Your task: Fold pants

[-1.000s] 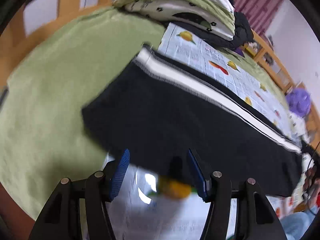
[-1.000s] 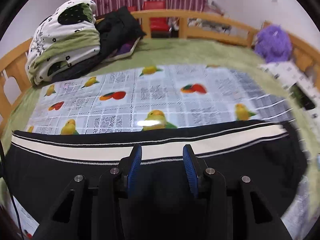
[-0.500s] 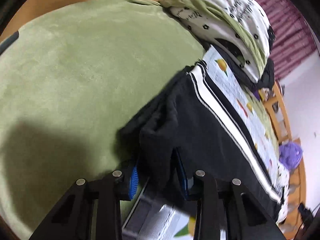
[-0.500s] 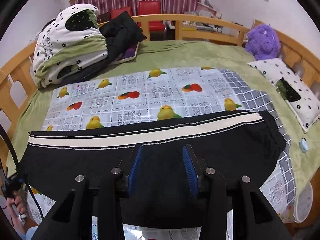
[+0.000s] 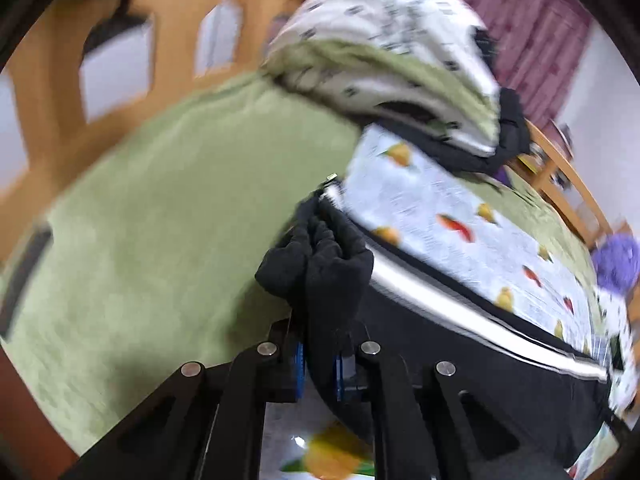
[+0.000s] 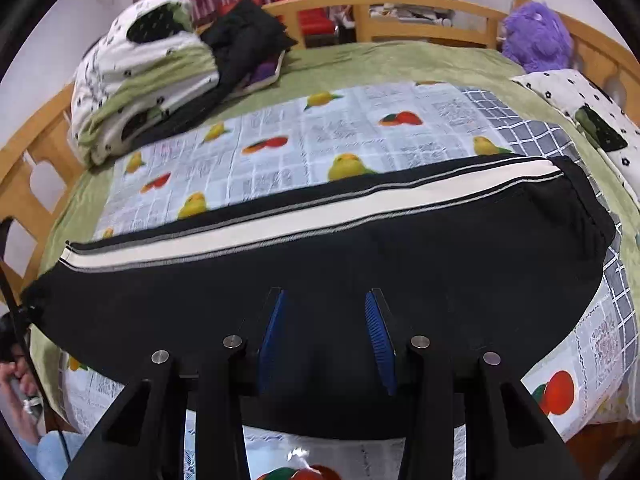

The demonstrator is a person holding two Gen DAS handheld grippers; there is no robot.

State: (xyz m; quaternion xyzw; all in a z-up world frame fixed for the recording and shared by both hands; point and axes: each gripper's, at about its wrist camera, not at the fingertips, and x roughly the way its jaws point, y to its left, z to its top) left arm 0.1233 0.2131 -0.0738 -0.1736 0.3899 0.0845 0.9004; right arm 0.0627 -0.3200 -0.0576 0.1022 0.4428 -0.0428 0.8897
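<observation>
We hold the black pants (image 6: 360, 256), soft and floppy across the bed's fruit-print sheet (image 6: 320, 140), bunched in our closed left tool (image 5: 319, 364) at their nine o'clock end, while our right tool (image 6: 326, 344) hovers open above, so we'd pinch hems.

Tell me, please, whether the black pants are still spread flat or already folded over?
Mostly spread: the pants lie lengthwise across the fruit-print cloth. Only one end is bunched up, pinched in the left gripper.
</observation>
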